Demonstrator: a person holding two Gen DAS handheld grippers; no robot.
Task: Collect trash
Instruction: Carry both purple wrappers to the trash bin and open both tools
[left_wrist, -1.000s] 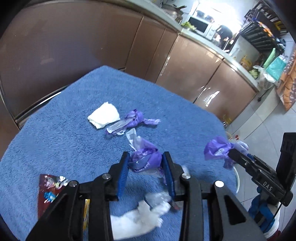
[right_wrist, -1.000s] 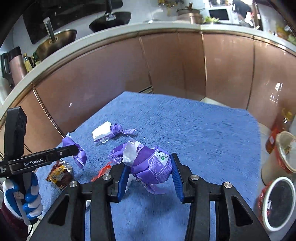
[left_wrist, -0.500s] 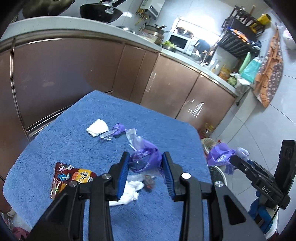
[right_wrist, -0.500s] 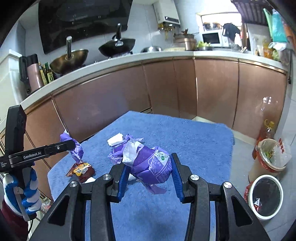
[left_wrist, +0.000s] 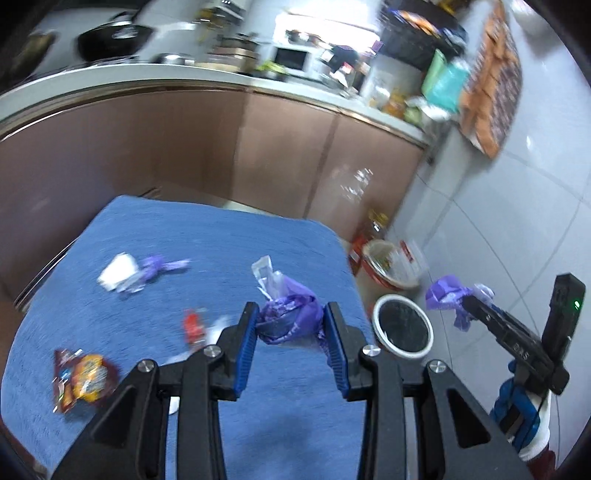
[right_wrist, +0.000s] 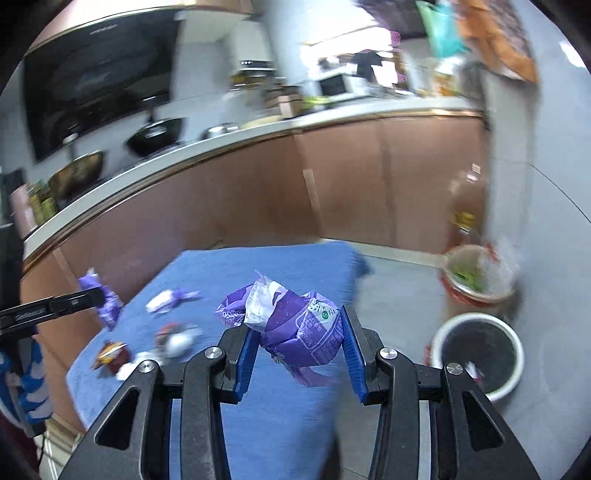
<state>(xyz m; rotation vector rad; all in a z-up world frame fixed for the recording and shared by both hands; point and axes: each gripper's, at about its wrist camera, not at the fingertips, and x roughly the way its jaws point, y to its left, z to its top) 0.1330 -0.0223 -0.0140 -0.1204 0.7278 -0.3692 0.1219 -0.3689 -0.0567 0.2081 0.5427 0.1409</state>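
Your right tool (right_wrist: 298, 338) grips a purple wrapper (right_wrist: 295, 328); the white-rimmed bin (right_wrist: 480, 354) lies lower right, nearer it. Your left tool (left_wrist: 290, 325) clamps purple plastic (left_wrist: 288, 317).

The left gripper (left_wrist: 290, 325) is holding a crumpled wrapper (left_wrist: 286, 321) above the near right part of the towel-covered table (left_wrist: 221, 240). On the towel, a tissue with a twisted wrapper (left_wrist: 140, 271) is lying far to the left, a small packet (left_wrist: 194, 325) is lying nearer, and a snack bag (left_wrist: 83, 376) is lying at the near left edge. On the floor to the right of the table, a round bin (left_wrist: 402, 326) is standing, with a bag-lined bin (left_wrist: 391, 264) behind it. The right gripper (right_wrist: 299, 336) is holding a second wrapper (right_wrist: 295, 328) beyond the table's right edge.
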